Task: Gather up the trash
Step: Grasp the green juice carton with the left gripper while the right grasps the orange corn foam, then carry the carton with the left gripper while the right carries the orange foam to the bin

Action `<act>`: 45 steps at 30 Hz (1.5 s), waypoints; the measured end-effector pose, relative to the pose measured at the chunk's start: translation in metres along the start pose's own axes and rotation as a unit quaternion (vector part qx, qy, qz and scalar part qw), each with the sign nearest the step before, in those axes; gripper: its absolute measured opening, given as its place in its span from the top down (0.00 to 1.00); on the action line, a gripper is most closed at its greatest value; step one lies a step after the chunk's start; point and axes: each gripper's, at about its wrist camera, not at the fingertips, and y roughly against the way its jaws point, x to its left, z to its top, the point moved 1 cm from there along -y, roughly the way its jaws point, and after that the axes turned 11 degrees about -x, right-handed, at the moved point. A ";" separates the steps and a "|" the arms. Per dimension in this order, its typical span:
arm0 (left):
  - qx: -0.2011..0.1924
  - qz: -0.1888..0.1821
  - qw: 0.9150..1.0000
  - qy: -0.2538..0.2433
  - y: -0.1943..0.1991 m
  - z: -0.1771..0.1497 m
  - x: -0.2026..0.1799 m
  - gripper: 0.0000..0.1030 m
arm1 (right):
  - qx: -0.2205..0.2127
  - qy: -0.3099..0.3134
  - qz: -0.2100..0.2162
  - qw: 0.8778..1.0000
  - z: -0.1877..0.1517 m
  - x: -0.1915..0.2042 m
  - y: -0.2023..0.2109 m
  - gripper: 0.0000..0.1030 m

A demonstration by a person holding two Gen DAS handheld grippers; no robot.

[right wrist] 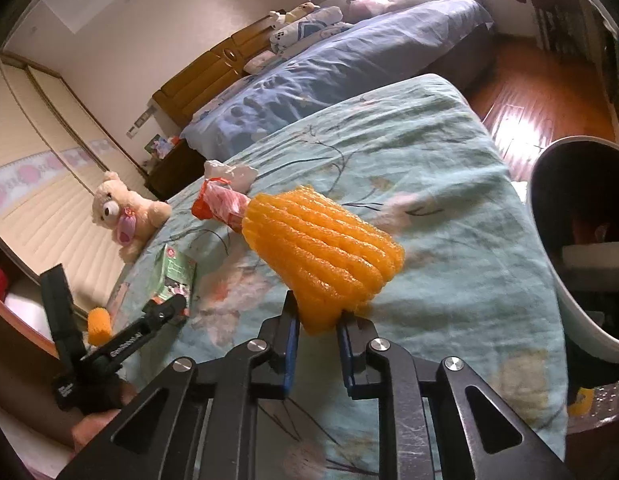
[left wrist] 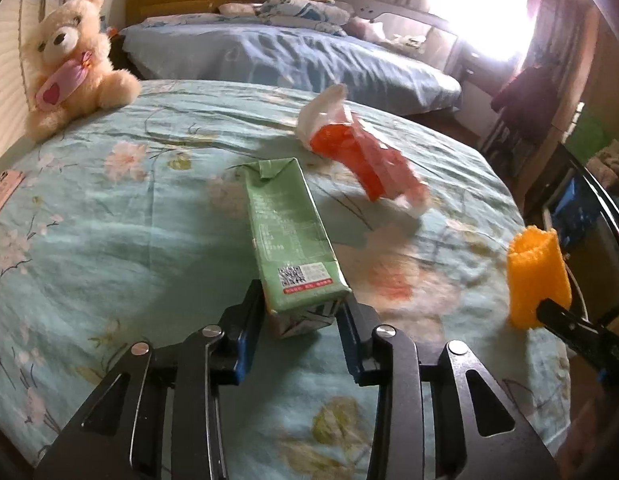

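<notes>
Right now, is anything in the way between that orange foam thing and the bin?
Nothing visible. The right gripper holds the orange foam net above the bedspread, and the bin stands open just to its right, only bare cover between them.

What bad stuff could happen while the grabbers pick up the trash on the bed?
The green drink carton sits between the left gripper fingers only at its bottom end, so it might tip out when lifted. The squashy orange foam net is pinched by its tip in the right gripper and could slip before reaching the white bin. The crumpled red-and-white wrapper might get forgotten.
</notes>
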 end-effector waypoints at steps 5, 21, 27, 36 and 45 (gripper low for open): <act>-0.009 -0.033 0.999 -0.028 0.013 -0.004 -0.023 0.69 | -0.010 0.005 -0.013 1.000 0.000 -0.006 0.012 0.84; -0.005 -0.143 0.984 -0.108 0.030 -0.015 -0.119 0.69 | -0.039 -0.013 -0.074 0.996 0.003 -0.056 0.061 0.84; -0.004 -0.167 0.978 -0.123 0.032 -0.018 -0.142 0.69 | -0.052 -0.021 -0.086 0.995 0.007 -0.070 0.076 0.84; -0.004 -0.198 0.970 -0.141 0.033 -0.023 -0.177 0.70 | -0.067 -0.040 -0.106 0.991 0.009 -0.094 0.096 0.84; 0.001 -0.222 0.962 -0.158 0.034 -0.031 -0.208 0.70 | -0.077 -0.055 -0.126 0.988 0.010 -0.117 0.112 0.84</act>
